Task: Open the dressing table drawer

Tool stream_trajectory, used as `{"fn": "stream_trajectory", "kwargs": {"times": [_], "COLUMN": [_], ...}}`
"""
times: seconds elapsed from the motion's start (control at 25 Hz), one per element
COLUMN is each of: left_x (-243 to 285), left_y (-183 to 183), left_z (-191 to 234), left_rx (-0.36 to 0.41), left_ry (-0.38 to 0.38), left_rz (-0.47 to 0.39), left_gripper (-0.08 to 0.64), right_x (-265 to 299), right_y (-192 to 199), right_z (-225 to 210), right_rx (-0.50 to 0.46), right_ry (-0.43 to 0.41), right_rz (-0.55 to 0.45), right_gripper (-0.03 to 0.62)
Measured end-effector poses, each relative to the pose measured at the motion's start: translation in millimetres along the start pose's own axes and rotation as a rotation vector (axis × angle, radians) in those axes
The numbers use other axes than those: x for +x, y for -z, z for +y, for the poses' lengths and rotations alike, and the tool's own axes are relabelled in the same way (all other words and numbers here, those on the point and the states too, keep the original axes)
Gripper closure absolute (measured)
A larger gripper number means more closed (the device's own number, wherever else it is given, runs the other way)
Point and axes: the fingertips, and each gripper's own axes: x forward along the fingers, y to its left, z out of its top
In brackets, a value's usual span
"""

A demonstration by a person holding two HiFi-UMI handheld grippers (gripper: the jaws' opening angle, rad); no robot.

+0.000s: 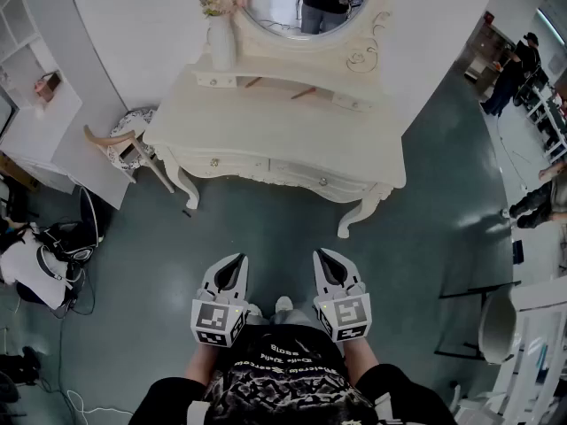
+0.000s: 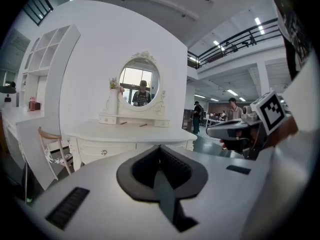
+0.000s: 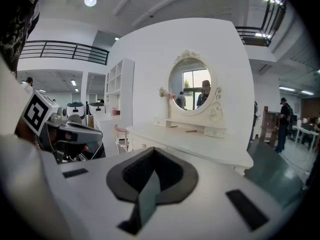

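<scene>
Ahead of you, across a stretch of bare green floor [image 1: 266, 228], the dressing table [image 1: 275, 122] stands against a white wall [image 1: 151, 34], with two drawers side by side under the front edge of its top. The left drawer [image 1: 235, 164] and the right drawer [image 1: 297, 177] are both pushed in flush. Each has one small round knob: the left knob [image 1: 213, 162] and the right knob [image 1: 322, 181].

You hold both grippers close to your body, side by side and well apart from the table, touching nothing. Both point toward the table's front and tip slightly downward. Your left gripper [image 1: 236, 262] lines up roughly with the left drawer, a little to the right of its knob. Your right gripper [image 1: 324, 257] lines up almost exactly with the right knob. Each gripper's own view shows its jaws clenched together with nothing between them, and the table's front lies beyond the tips.

On the tabletop, a white vase [image 1: 221, 41] of flowers stands at the back left, beside the oval mirror [image 1: 301, 7], which reflects a person. A chair [image 1: 124, 144] with a wooden back sits just beside the table's left corner. Other people stand far off to the right.
</scene>
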Motion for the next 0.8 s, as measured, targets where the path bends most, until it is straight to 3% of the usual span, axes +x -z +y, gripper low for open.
{"fn": "stream_trajectory", "kwargs": {"times": [0.28,0.48,0.8], "left_x": [17.5,31.8,43.5], "left_y": [-4.9,-4.7,3.3], "left_z": [-0.6,-3.2,-1.9], "left_rx": [-0.016,-0.048,-0.078], "left_ry": [-0.014,-0.033,-0.1], "left_rz": [-0.009,-0.011,-0.002], "left_gripper": [0.545,0.545,0.545], "right_x": [9.4,19.6,32.5], "right_y": [2.3,10.2,18.0], "right_z": [-17.5,-33.3,-52.5], "right_rx": [0.007,0.088,0.091], "right_ry": [0.001,-0.042,-0.093], "right_rz": [0.01,0.023,0.035], "right_gripper": [0.583,0.583,0.582]}}
